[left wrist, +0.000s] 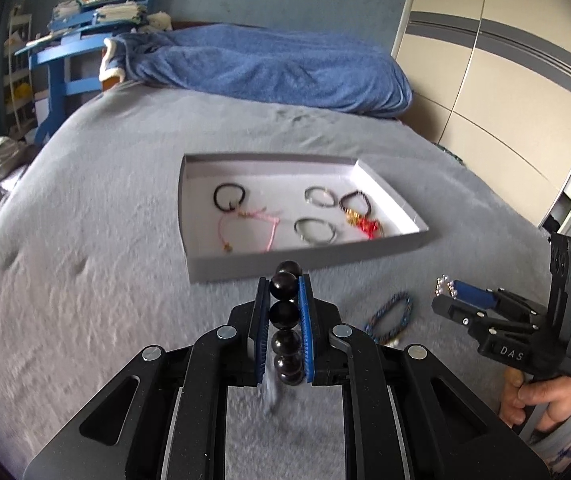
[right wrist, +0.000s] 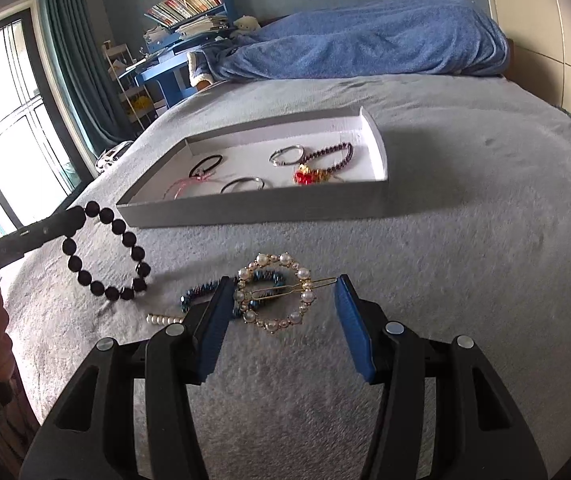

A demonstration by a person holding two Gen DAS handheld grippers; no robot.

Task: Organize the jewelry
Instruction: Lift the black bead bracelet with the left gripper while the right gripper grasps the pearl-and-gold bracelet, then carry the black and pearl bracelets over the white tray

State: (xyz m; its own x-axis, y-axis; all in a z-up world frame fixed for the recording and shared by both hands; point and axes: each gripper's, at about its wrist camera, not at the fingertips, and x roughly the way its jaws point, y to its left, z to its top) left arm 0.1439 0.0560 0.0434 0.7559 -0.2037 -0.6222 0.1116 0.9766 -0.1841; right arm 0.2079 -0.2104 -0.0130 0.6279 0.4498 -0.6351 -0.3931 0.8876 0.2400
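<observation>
The left tongs are closed on a black bead bracelet, its beads pinched in a row between the blue pads; from the right wrist view the bracelet hangs as a full loop off the tongs' tip, lifted above the grey bed, with its lowest beads close to the cover. The right tongs stand wide open and hold nothing; between their fingers, on the bed, lies a round pearl clip with a gold pin across it. The clip overlaps a blue bracelet lying partly under the left finger, and a short pearl bar lies just beside that bracelet, nearer the camera. Beyond these sits a shallow white tray on the bed. In it are a black hair tie, a pink cord bracelet touching the tie, two silver rings near the middle, and a dark beaded bracelet with a red and gold charm toward the right wall. In the left wrist view the right tongs appear at the right edge, low over the bed, with a hand gripping the handle. A blue blanket lies bunched at the far end of the bed.
</observation>
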